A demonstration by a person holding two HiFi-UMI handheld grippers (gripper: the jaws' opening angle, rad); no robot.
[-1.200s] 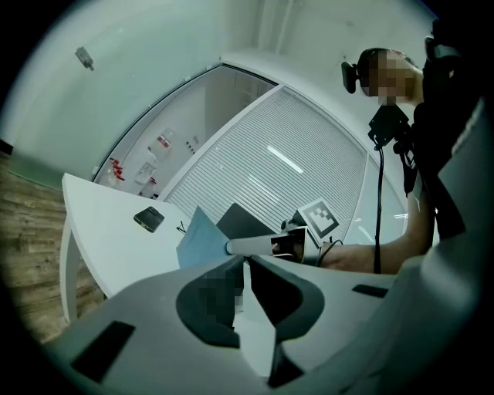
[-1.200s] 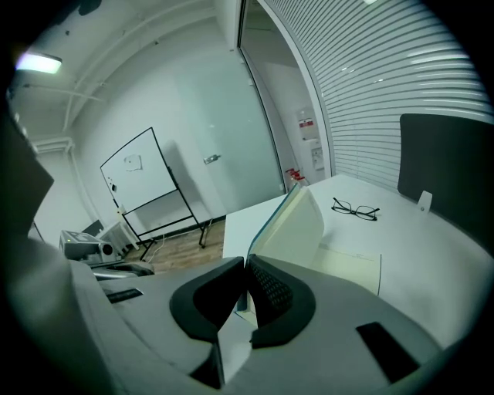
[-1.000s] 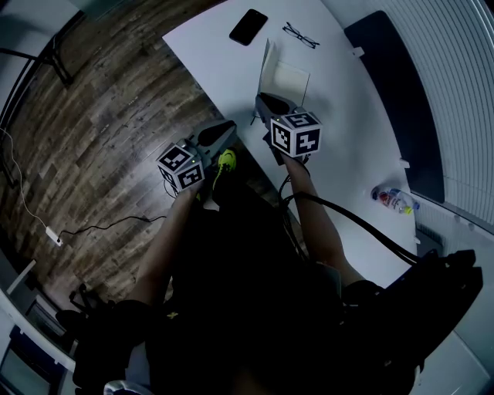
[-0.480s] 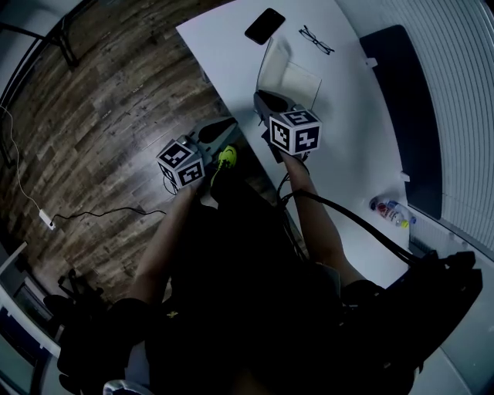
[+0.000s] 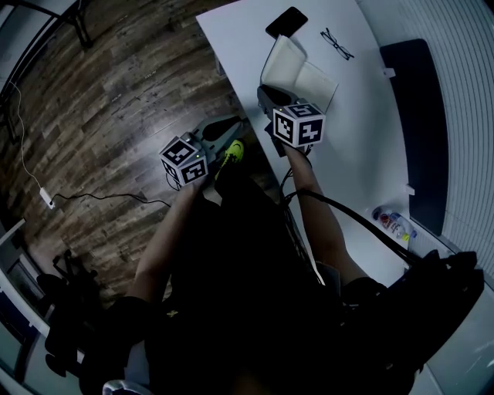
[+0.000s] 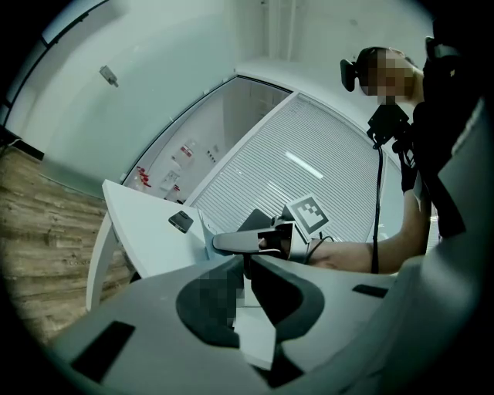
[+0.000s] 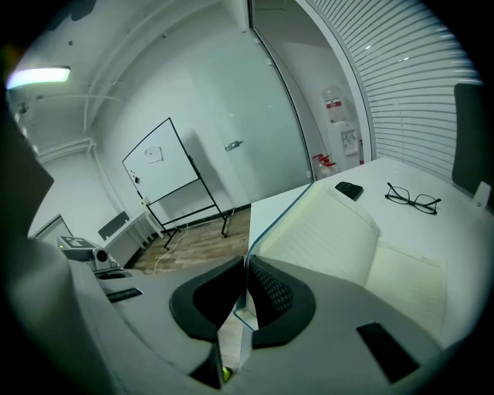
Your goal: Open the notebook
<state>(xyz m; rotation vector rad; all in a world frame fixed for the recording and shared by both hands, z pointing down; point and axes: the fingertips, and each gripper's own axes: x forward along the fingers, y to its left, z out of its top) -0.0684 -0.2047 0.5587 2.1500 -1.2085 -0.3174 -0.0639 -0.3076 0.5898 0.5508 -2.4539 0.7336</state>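
Note:
The notebook point(image 5: 318, 82) lies on the white table point(image 5: 363, 154), its lined pages point(image 7: 332, 239) showing. Its thin, blue-edged cover point(image 5: 281, 63) stands lifted at an angle. My right gripper point(image 5: 266, 99) is shut on the cover's free edge point(image 7: 245, 287), low between its pads. My left gripper point(image 5: 230, 125) hangs beyond the table's left edge over the wooden floor. Its pads meet at the tips point(image 6: 244, 264) with nothing between them, and it points at the right gripper point(image 6: 247, 241).
A black phone point(image 5: 286, 21) and a pair of glasses point(image 5: 338, 43) lie beyond the notebook. A small bottle point(image 5: 392, 223) lies near the table's right side, next to a dark panel point(image 5: 417, 108). A cable point(image 5: 93, 199) runs over the floor.
The right gripper has swung the cover further over and down toward the table's left edge, so the notebook stands wider open. The left gripper has shifted only slightly.

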